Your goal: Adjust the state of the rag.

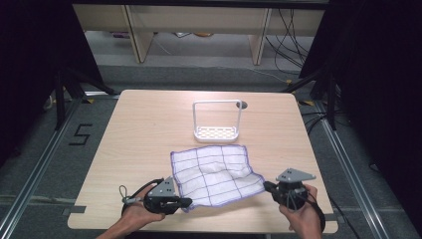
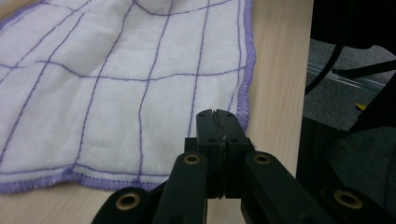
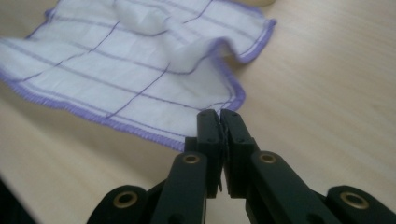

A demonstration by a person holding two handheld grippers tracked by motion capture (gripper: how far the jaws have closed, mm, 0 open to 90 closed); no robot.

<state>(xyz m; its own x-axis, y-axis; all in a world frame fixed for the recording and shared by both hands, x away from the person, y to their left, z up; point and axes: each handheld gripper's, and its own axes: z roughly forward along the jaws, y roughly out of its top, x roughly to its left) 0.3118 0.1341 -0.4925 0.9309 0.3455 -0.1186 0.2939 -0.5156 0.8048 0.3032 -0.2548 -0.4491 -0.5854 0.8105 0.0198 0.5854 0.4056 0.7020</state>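
A white cloth (image 1: 216,174) with a purple grid and purple hem lies rumpled on the near half of the wooden table (image 1: 144,129). My left gripper (image 1: 188,202) is at its near left corner, jaws shut on the hem. In the left gripper view the cloth (image 2: 116,84) spreads out beyond the closed left gripper (image 2: 217,116). My right gripper (image 1: 266,185) is shut on the near right corner. In the right gripper view the cloth (image 3: 126,70) hangs slightly off the table from the closed right gripper (image 3: 219,116), casting a shadow under its edge.
A white wire-frame rack (image 1: 216,133) with a perforated base stands just beyond the cloth, at the table's middle. A small dark round spot (image 1: 244,105) sits behind it. Bare wood lies to the left and right. Shelving and cables are on the floor past the far edge.
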